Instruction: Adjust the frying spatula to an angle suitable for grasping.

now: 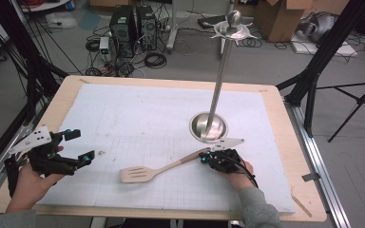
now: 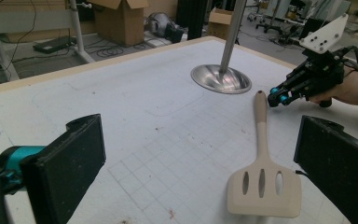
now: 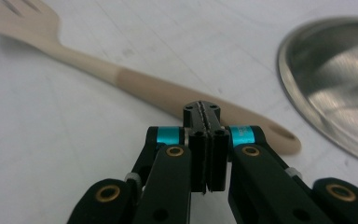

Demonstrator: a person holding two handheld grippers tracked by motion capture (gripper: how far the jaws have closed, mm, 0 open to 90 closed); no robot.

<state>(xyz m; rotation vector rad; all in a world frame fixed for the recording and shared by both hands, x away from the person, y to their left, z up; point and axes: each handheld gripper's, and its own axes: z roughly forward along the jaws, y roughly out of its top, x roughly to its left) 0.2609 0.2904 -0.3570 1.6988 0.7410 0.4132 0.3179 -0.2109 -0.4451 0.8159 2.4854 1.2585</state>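
Jaws: right gripper point(image 1: 208, 156) pressed together, empty, at the handle end of the slotted spatula point(image 1: 158, 170); left gripper point(image 1: 78, 146) spread wide, well apart. Spatula flat on bench point(image 1: 138, 114), long axis running from right gripper toward left; right hand nearer.

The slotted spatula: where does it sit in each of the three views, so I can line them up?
High view: spatula lies low centre, head left, handle toward the right gripper.
Left gripper view: lower right, head nearest.
Right gripper view: runs from upper left to mid right.
Shared landmark: the stand's round steel base.
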